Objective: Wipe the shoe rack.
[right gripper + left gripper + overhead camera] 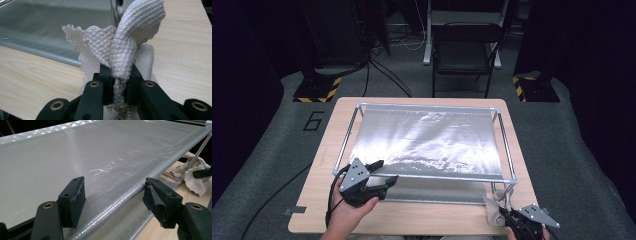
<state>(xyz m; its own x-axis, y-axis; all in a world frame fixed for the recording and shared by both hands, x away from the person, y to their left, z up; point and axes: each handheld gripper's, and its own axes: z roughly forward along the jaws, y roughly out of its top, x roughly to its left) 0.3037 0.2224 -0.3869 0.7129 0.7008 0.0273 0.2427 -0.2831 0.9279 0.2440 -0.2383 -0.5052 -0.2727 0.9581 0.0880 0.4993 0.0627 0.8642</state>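
The right tongs [117, 82] are pinching the cloth [120, 47] at the worktop [422, 220]; the left tongs [113, 195] are spread, straddling the rack's [432, 176] edge. Next, likely, wiping the sheet [75, 157].

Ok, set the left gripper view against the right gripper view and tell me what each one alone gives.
Left gripper view alone: the left claw open, its pads either side of the front edge of the silvery sheet stretched on the metal frame.

Right gripper view alone: the right claw shut on the bunched white cloth, with its quilted weave up close.

Both: the cloth, the sheet and the wooden table.
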